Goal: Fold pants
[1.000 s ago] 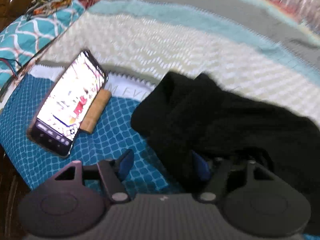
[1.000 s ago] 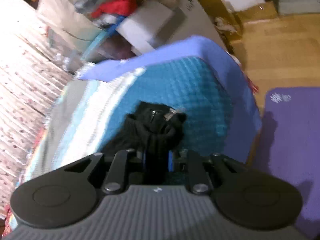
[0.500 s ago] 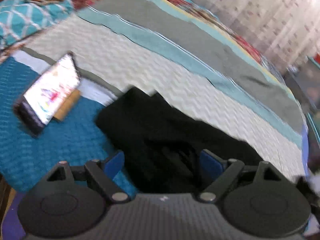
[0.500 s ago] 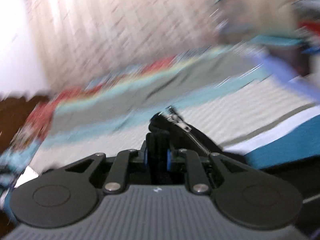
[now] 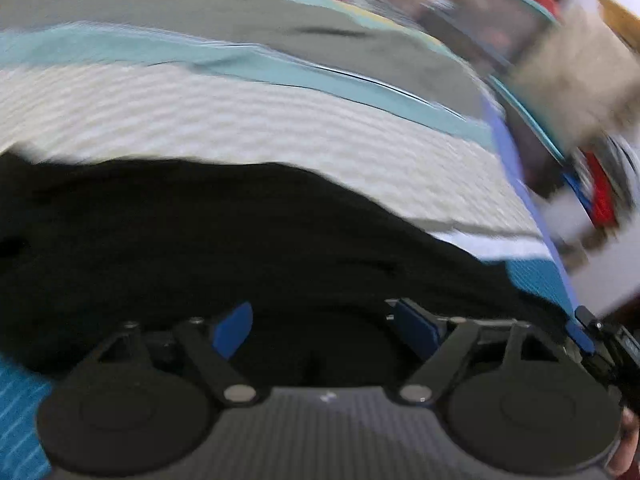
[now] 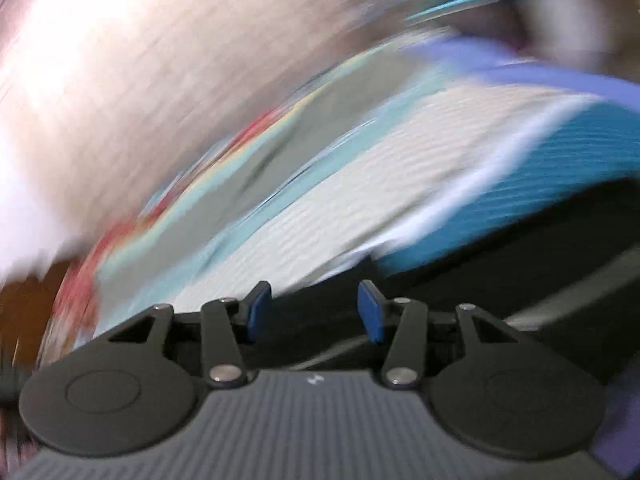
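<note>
Both views are smeared by motion. In the left wrist view the black pants (image 5: 224, 248) run off the left edge, and their near part is hidden under the left claw (image 5: 324, 330); no seam or waistband can be made out. Beyond the bed's (image 5: 280, 132) far right corner, the clutter (image 5: 576, 92) is too blurred to name. At the lower right edge only a sliver of a hand (image 5: 625, 446) shows. In the right wrist view the pants (image 6: 532, 280) are cut off by the right edge, and the backdrop (image 6: 120, 80) above the bed (image 6: 320, 216) is streaked past telling.
</note>
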### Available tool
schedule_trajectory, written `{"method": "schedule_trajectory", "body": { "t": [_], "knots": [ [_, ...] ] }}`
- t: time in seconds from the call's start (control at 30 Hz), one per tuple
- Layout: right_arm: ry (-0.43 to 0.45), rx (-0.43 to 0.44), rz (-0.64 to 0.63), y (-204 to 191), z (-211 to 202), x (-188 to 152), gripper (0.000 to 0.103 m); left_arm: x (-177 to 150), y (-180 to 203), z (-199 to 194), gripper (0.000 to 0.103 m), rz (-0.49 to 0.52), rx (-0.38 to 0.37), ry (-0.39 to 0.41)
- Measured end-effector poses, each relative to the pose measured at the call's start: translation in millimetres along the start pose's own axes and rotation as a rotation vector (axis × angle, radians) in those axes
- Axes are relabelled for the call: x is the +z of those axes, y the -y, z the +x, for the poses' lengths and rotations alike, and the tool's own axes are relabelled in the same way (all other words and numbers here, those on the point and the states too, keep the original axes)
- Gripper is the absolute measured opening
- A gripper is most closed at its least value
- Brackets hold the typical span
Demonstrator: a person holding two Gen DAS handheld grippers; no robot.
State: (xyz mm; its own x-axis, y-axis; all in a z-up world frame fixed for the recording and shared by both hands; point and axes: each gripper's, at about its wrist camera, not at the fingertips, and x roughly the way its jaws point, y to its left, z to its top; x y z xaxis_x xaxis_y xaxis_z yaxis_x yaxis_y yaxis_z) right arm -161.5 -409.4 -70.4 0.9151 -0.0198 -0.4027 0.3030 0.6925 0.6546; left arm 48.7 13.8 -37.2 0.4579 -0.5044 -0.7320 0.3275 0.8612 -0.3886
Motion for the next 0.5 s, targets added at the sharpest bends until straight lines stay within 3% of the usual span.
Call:
{"method": "schedule_trajectory", "body": {
  "t": [0.07, 0.17, 0.23, 0.33, 0.43, 0.5],
  "knots": [
    [0.072, -0.113, 0.158, 51.0, -24.5, 4.2, 0.052, 2.4, 36.5, 19.7, 0.077, 0.101, -0.019, -0.01],
    [0.132, -0.211, 0.312, 103.6, -45.1, -4.3, 0.06, 0.8, 83.0, 50.6, 0.073, 0.23, -0.049, -0.044],
    [0.143, -0.207, 0.421, 128.0, -45.1, -14.2, 0.063, -4.7, 107.4, 73.1, 0.073, 0.295, -0.049, -0.087],
    [0.134, -0.177, 0.518, 150.0, -39.3, -25.6, 0.065, -17.1, 120.2, 117.4, 0.068, 0.354, 0.056, -0.176],
    [0.145, -0.142, 0.55, 153.2, -24.3, -23.7, 0.065, -31.4, 127.4, 132.6, 0.076, 0.469, 0.138, -0.156],
    [0.129, -0.143, 0.543, 150.9, -15.3, -22.6, 0.062, -32.5, 134.4, 130.4, 0.076, 0.481, 0.164, -0.159]
  ]
}}
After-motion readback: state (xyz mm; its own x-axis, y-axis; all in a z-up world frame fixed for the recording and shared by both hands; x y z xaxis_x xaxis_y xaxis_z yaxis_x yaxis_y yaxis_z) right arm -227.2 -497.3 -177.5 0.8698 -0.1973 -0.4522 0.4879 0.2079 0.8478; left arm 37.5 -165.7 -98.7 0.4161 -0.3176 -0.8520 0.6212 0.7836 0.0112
